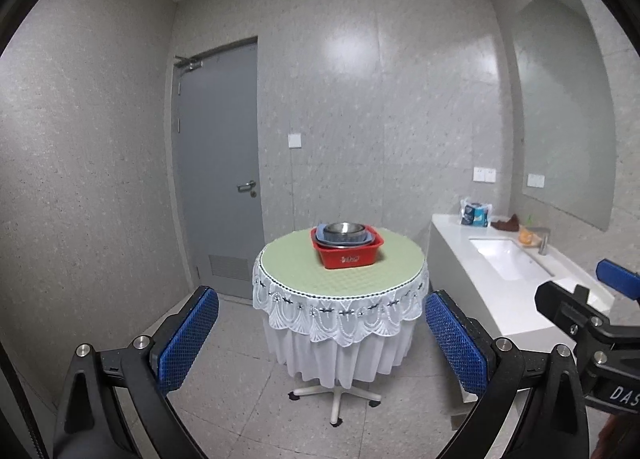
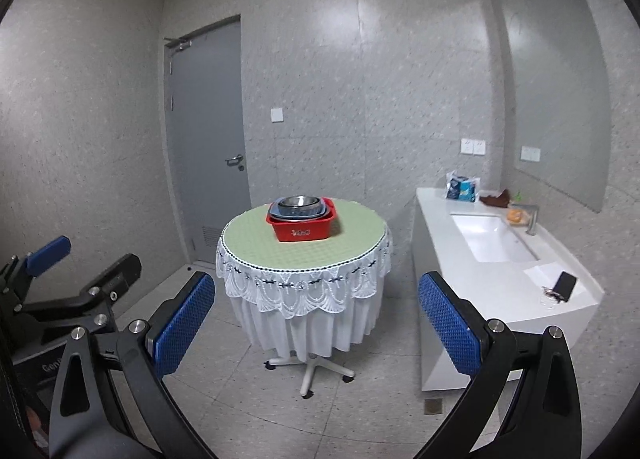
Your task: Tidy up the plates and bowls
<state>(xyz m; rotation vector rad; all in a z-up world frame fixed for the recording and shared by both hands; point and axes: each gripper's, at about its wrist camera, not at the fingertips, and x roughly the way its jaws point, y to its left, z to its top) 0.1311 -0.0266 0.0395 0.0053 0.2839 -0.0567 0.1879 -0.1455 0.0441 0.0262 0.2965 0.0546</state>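
Note:
A red plastic basin (image 1: 347, 254) (image 2: 305, 228) stands on a round table (image 1: 304, 271) (image 2: 256, 243) with a green top and white lace cloth. Inside it lie stacked blue-grey plates (image 1: 362, 241) (image 2: 298, 213) with a steel bowl (image 1: 343, 228) (image 2: 298, 202) on top. My left gripper (image 1: 320, 343) is open and empty, well short of the table. My right gripper (image 2: 316, 329) is also open and empty, likewise at a distance. The right gripper shows at the right edge of the left wrist view (image 1: 592, 299); the left gripper shows at the left of the right wrist view (image 2: 76, 279).
A white counter (image 1: 500, 291) (image 2: 492, 271) with a sink (image 2: 492, 239) and tap runs along the right wall, holding a packet (image 2: 462, 187), a brown cloth, a phone (image 2: 564, 285) and paper. A grey door (image 1: 218, 167) (image 2: 208, 139) stands behind the table. Tiled floor surrounds the table's wheeled base (image 2: 308, 369).

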